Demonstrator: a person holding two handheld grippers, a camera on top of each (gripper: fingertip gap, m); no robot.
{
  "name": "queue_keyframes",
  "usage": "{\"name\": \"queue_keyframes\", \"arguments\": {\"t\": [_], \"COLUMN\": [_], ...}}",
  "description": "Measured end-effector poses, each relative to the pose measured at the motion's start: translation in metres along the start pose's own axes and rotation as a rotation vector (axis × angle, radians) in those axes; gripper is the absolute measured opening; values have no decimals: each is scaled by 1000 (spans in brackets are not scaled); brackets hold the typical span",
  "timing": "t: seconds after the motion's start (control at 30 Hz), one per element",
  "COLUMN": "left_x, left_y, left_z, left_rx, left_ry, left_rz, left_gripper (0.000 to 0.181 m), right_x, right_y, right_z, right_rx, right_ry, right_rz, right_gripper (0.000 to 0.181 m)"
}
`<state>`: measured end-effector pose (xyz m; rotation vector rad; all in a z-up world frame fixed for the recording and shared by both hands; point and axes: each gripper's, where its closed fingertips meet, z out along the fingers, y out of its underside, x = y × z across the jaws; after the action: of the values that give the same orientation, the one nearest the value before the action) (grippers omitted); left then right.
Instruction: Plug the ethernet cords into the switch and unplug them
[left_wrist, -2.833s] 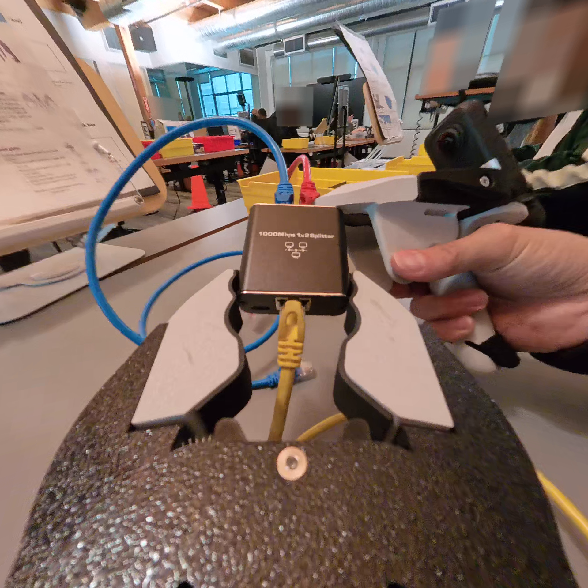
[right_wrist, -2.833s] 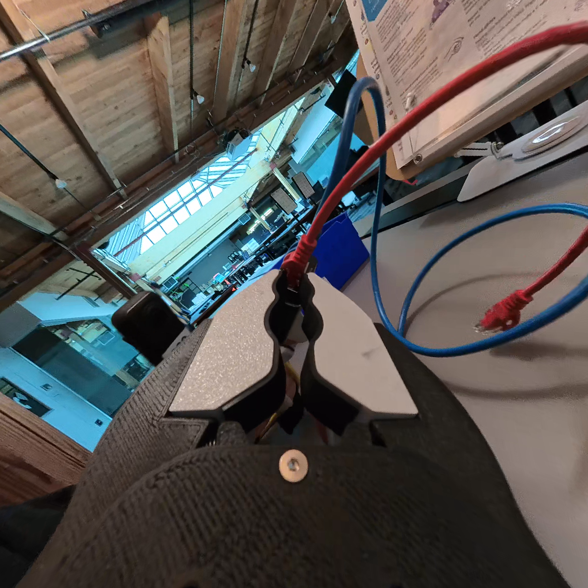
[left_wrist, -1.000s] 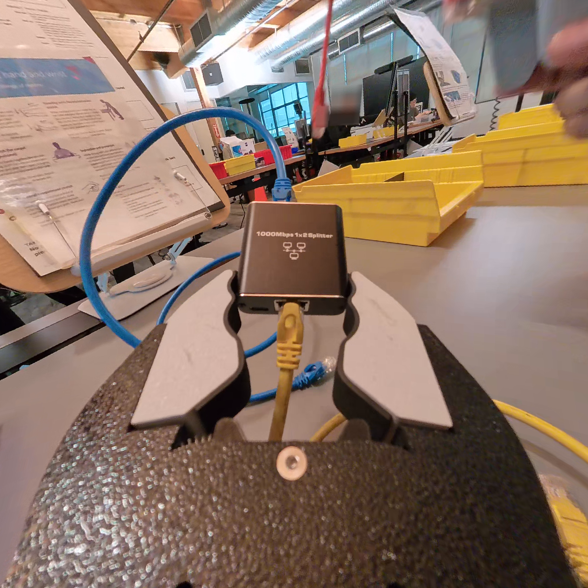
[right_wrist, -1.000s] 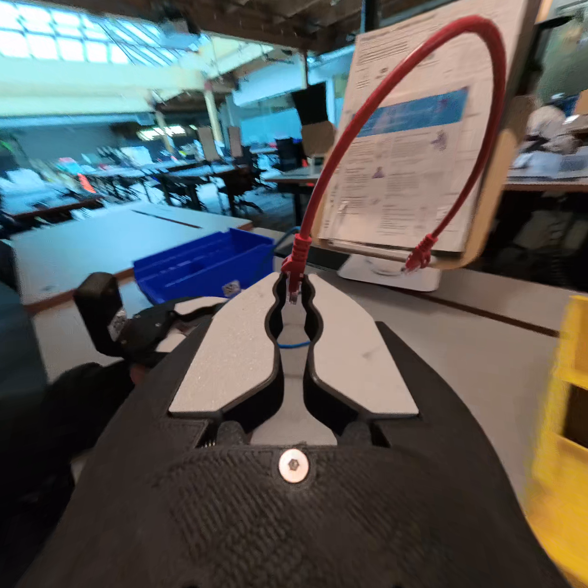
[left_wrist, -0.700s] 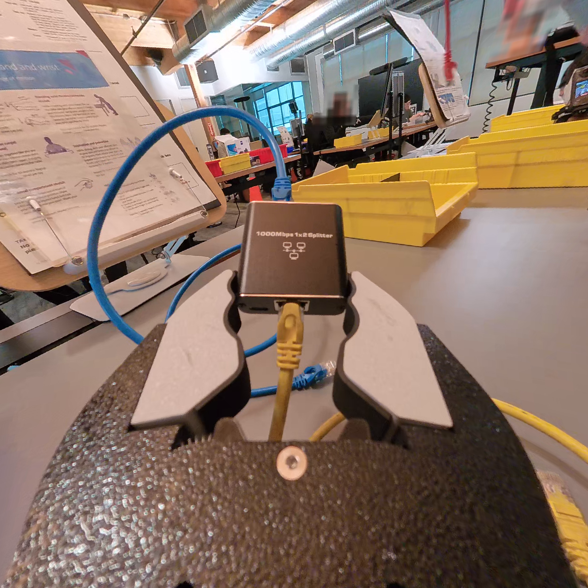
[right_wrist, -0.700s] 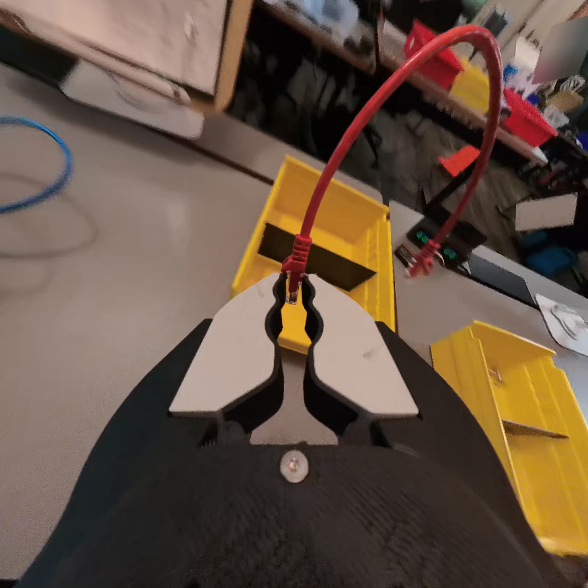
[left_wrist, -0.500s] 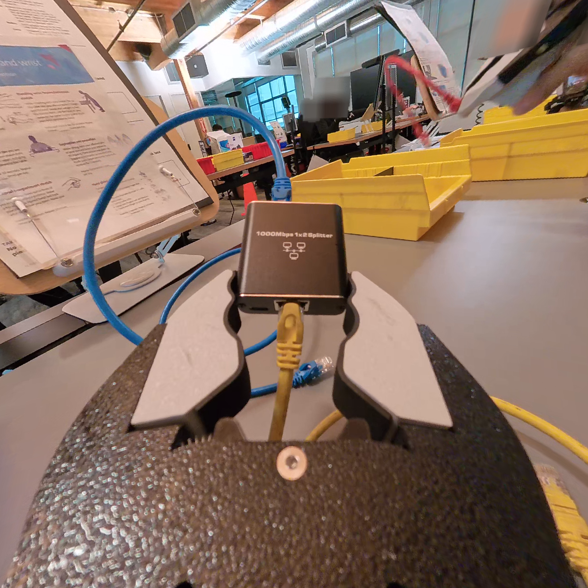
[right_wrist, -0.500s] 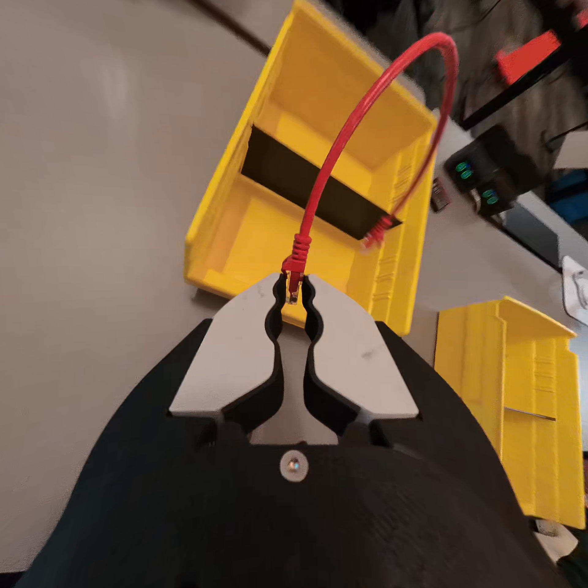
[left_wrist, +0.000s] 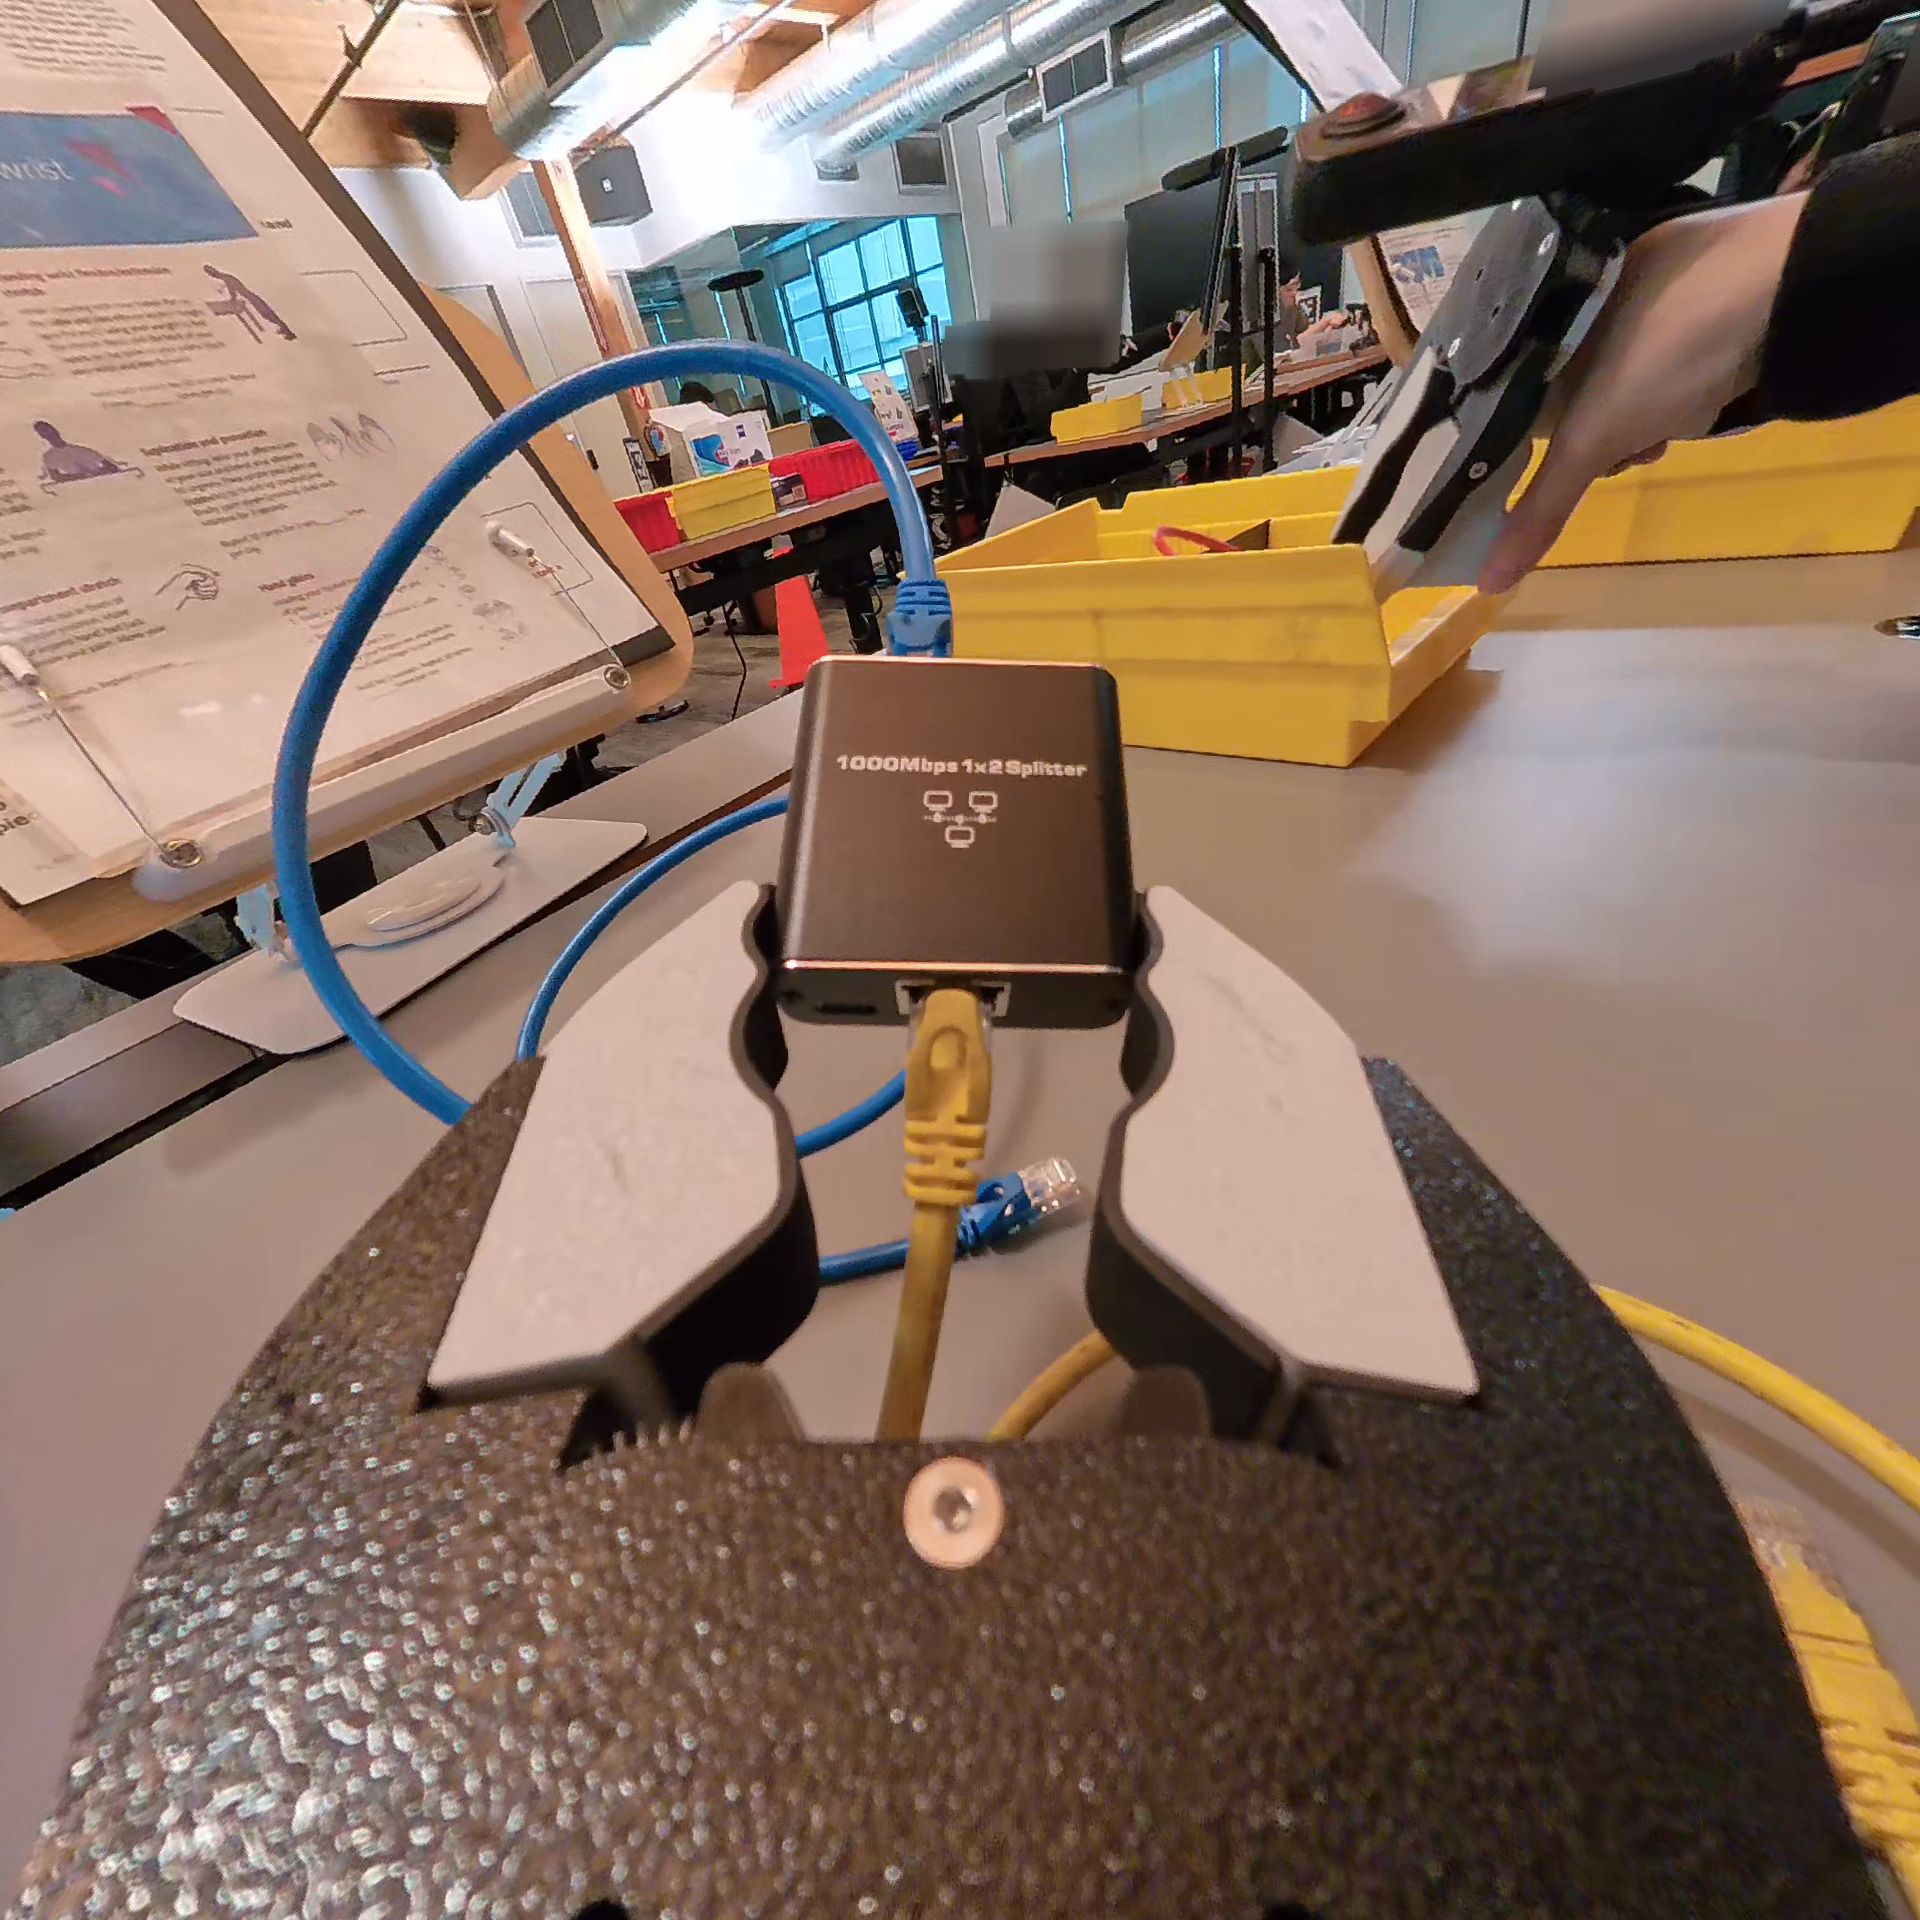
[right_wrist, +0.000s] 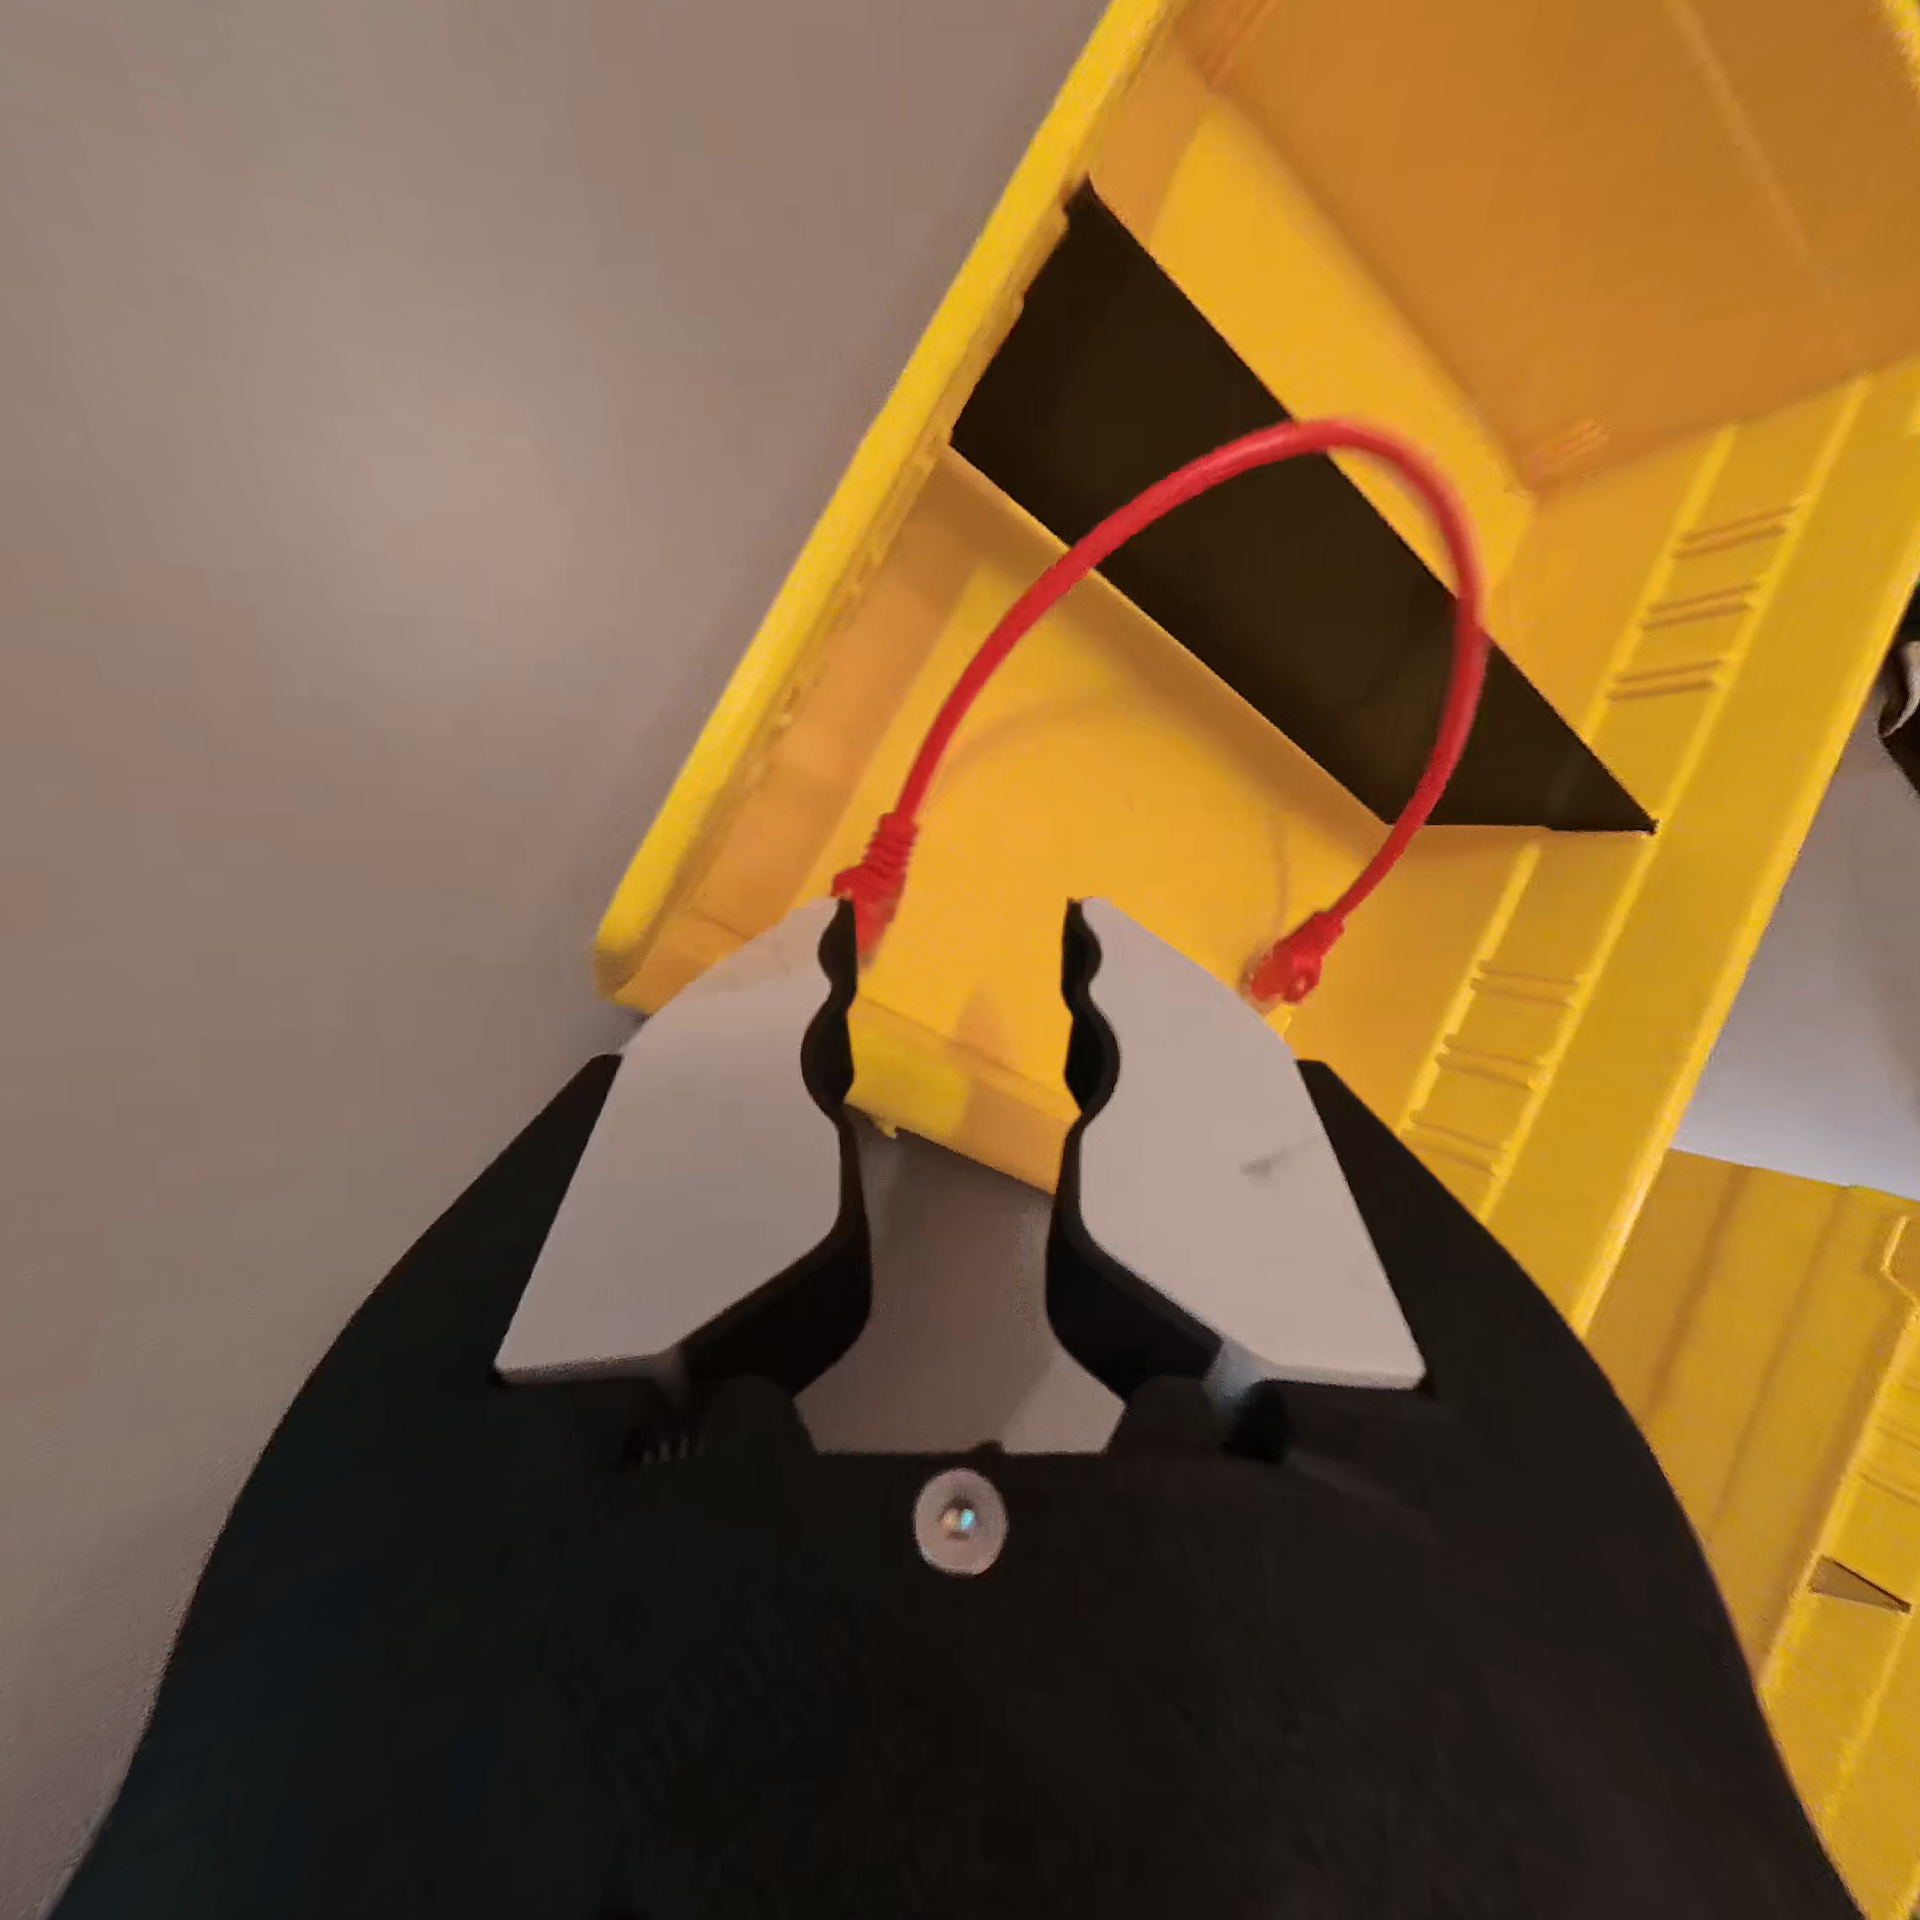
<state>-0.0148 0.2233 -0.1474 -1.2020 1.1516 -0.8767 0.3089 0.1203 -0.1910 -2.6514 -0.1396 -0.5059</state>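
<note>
A looped blue ethernet cord (left_wrist: 343, 665) plugs into the far side of the small black metal switch (left_wrist: 954, 831), which the left gripper (left_wrist: 951, 940) clamps; a yellow cord (left_wrist: 940, 1132) enters its near port. The right gripper (right_wrist: 961, 914), jaws parted and empty, hovers over the yellow plastic bin (right_wrist: 1621, 831) holding a short red cord (right_wrist: 1226, 468).

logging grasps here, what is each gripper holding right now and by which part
The left gripper grips the switch by its two side walls, near the yellow-cord end. The right gripper is open and holds nothing; the red cord sits in the yellow bin.
</note>
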Motion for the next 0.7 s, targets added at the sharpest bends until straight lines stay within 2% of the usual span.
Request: {"name": "queue_keyframes", "arguments": {"t": [0.13,0.2,0.23,0.33,0.4,0.53,0.6,0.7], "left_x": [1,2,2,5,9,18,21,26], "left_y": [1,1,1,2,3,2,1,1], "left_z": [0,1,1,2,2,2,2,2], "left_rx": [-3,-6,-9,-15,-20,-17,-9,-15], "left_ry": [5,9,13,32,57,113,123,139], "left_rz": [3,5,4,4,5,3,20,51], "left_gripper": [62,62,62,62,62,62,62,62], "right_x": [-2,-11,-29,-99,-139,-201,-218,-239], "right_y": [-7,-21,-34,-73,-91,-113,-121,-130], "right_z": [-26,-49,-62,-106,-126,-137,-132,-121], "right_rx": [46,164,261,544,684,795,814,830], "right_ry": [-13,-51,-142,-503,-669,-968,-1037,-1066], "right_rz": [54,143,195,310,371,576,690,737], "right_gripper": [61,63,68,68,69,72,68,63]}}
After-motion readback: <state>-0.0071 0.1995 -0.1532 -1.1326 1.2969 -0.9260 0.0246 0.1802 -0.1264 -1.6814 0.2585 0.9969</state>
